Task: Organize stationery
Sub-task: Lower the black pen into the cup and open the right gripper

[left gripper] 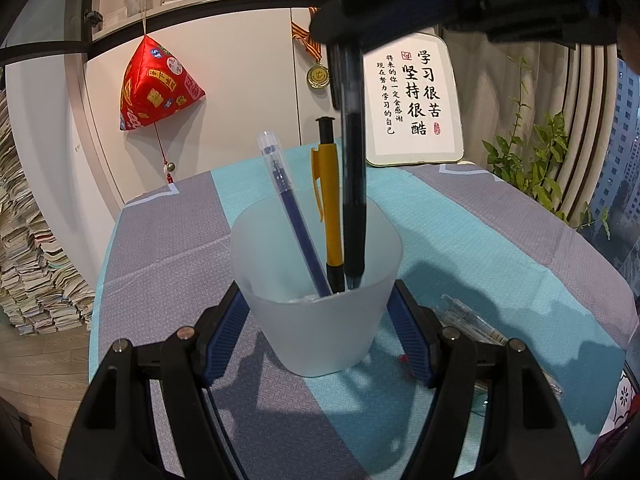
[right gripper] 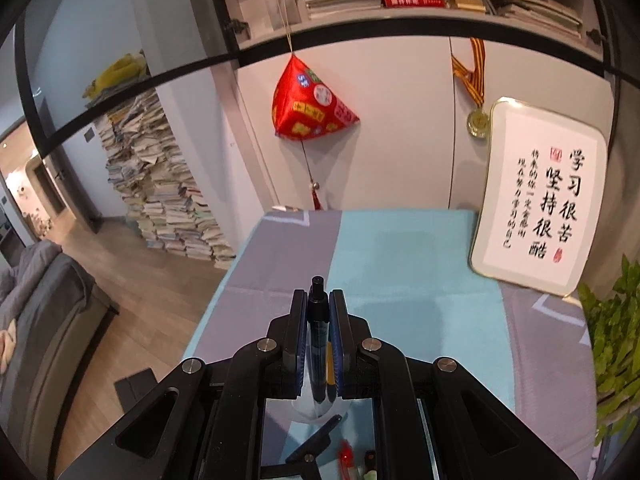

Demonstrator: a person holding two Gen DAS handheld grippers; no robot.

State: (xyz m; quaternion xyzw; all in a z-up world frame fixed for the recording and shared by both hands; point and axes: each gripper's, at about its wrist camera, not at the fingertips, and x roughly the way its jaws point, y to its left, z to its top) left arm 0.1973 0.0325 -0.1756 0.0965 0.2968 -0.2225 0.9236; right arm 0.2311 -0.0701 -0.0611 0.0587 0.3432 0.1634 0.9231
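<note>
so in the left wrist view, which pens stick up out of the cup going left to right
blue pen → yellow pen → black pen, all standing in the frosted cup; the right gripper grips the black pen from above.

My left gripper [left gripper: 316, 336] spreads wide, both fingers low. My right gripper [right gripper: 318, 344] hangs above it, fingers pressed nearly together, probably pointing straight down.

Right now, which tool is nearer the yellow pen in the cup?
Left. The left tool brackets the frosted cup holding the yellow pen; the right tool is above, gripping the black pen.
</note>
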